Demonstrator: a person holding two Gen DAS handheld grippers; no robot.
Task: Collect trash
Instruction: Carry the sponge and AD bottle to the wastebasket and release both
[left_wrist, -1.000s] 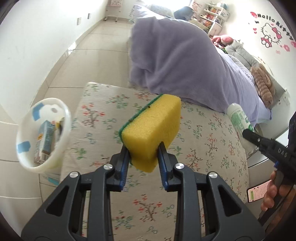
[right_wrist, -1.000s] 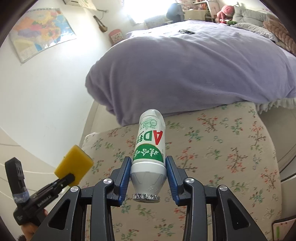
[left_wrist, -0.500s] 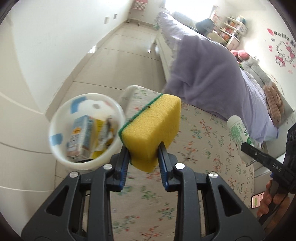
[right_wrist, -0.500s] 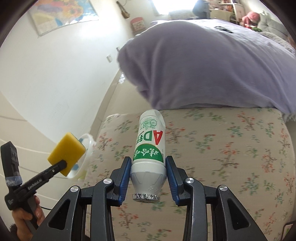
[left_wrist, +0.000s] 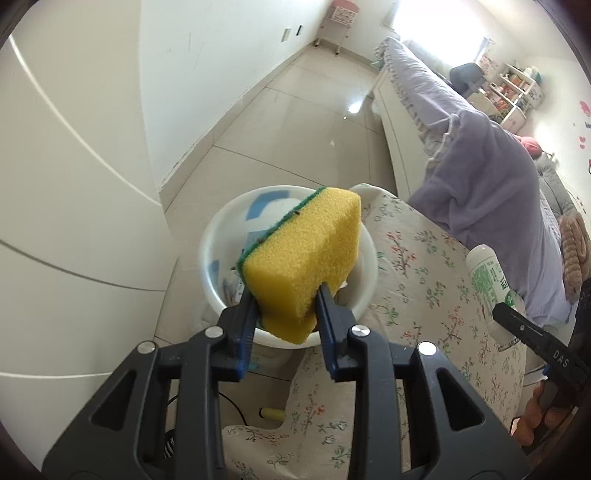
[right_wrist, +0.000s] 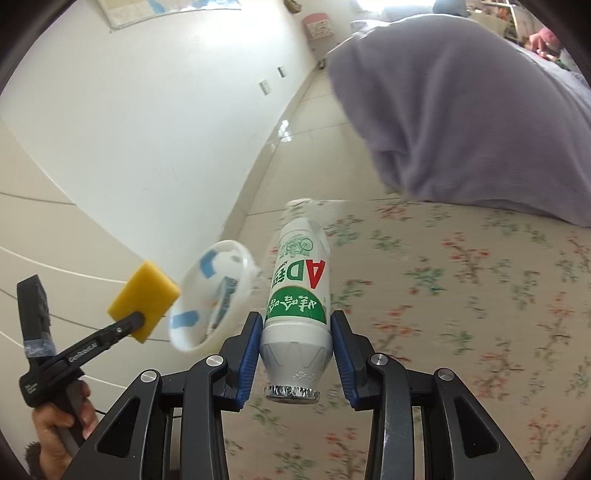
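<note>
My left gripper (left_wrist: 286, 306) is shut on a yellow sponge with a green scouring side (left_wrist: 303, 254), held right over the white bin (left_wrist: 221, 236) on the floor. The bin holds a carton and other scraps, mostly hidden behind the sponge. My right gripper (right_wrist: 295, 332) is shut on a white bottle with a green label (right_wrist: 299, 291), foil cap toward the camera, above the floral cloth (right_wrist: 461, 295). In the right wrist view the sponge (right_wrist: 144, 295) and the left gripper (right_wrist: 138, 320) sit just left of the bin (right_wrist: 243, 266). The bottle (left_wrist: 487, 273) shows at the right of the left wrist view.
The floral-covered surface (left_wrist: 424, 277) ends beside the bin. A purple blanket (left_wrist: 487, 177) hangs over a bed behind it. A white wall and cupboard front (left_wrist: 74, 184) stand to the left, with tiled floor (left_wrist: 295, 122) between. A cable and a small yellow thing (left_wrist: 271, 411) lie under the bin.
Both grippers swung left toward the bin. The sponge went from over the floral cloth to over the bin's opening. The bottle came closer to the bin's rim. Both grips held.
</note>
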